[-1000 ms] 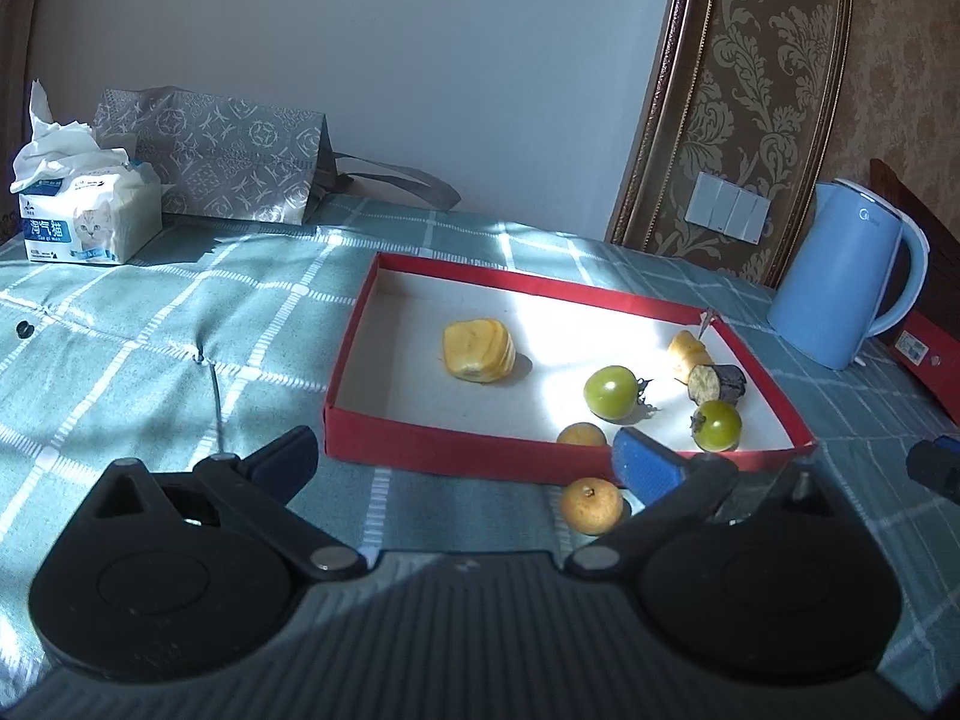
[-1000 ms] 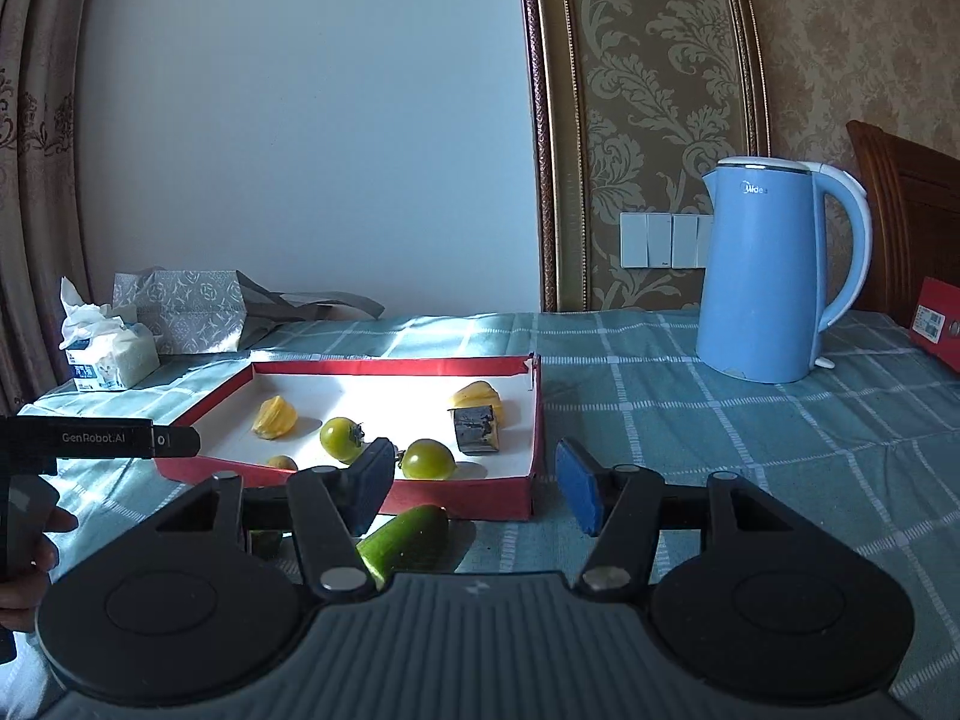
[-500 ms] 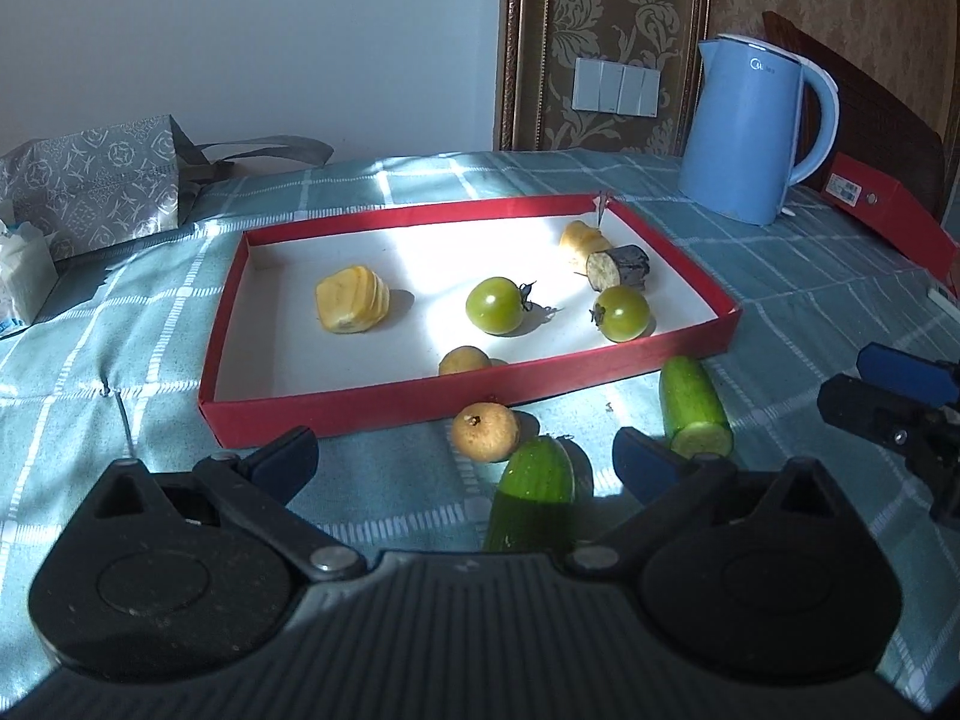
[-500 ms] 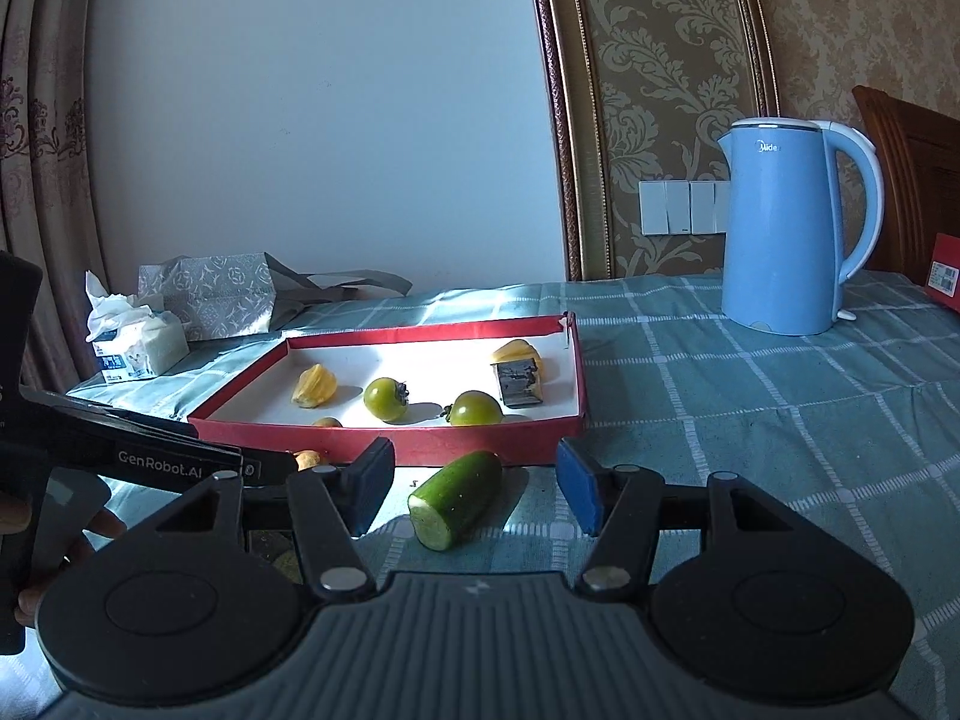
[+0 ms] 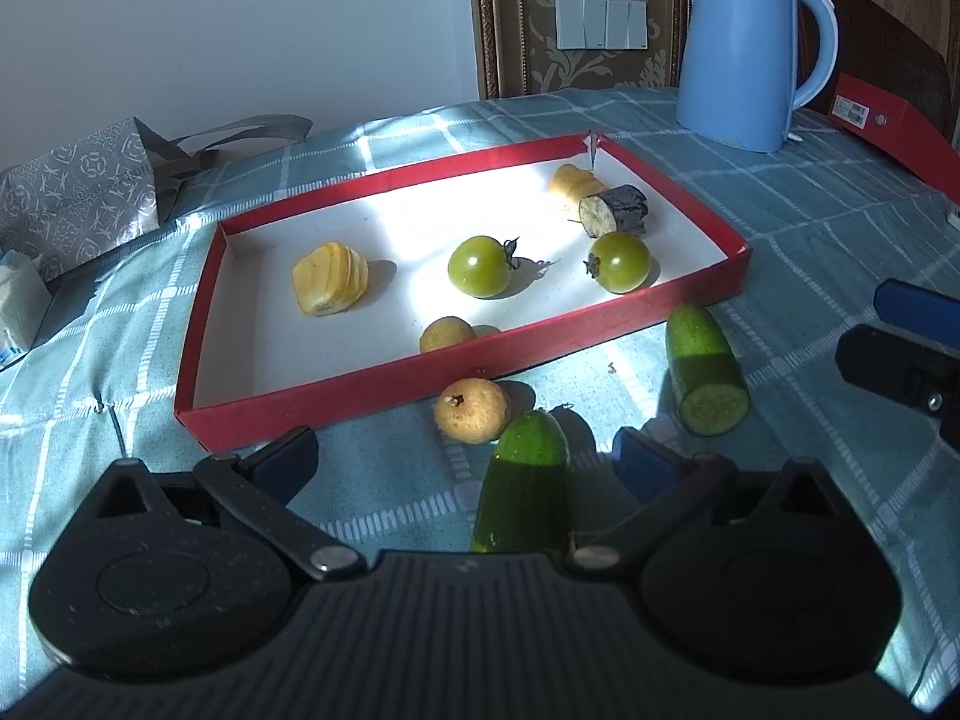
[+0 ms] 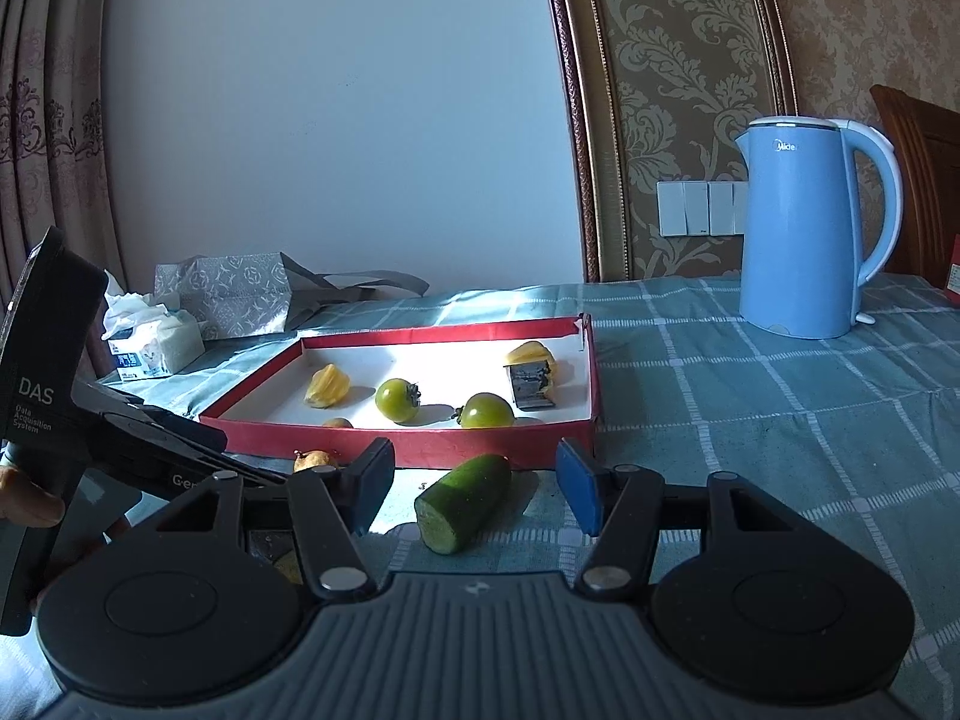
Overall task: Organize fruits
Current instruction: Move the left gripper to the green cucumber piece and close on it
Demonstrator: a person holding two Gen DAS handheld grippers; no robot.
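A red tray [image 5: 600, 333] [image 6: 420, 453] holds two green tomatoes [image 5: 479, 267] [image 5: 620, 261], a yellow starfruit piece [image 5: 330, 287], a small tan fruit [image 5: 447, 336], a yellow piece [image 5: 576, 182] and a dark eggplant piece [image 5: 618, 210]. In front of the tray lie a tan round fruit [image 5: 473, 409] and two cucumber halves [image 5: 528, 489] [image 5: 705, 369]. My left gripper [image 5: 465, 465] is open, with the near cucumber half between its fingers. My right gripper [image 6: 474, 489] is open around the other cucumber half [image 6: 465, 501], not touching it.
A blue kettle [image 5: 747, 48] [image 6: 807, 228] stands at the back right. A red box [image 5: 888, 126] lies beyond it. A grey patterned bag [image 5: 78, 192] and a tissue pack [image 6: 153, 342] sit at the back left. A teal checked cloth [image 6: 750, 420] covers the table.
The left gripper has swung right and closer, so both cucumber halves came into its view. The right gripper has moved forward around its cucumber half. Both stayed open.
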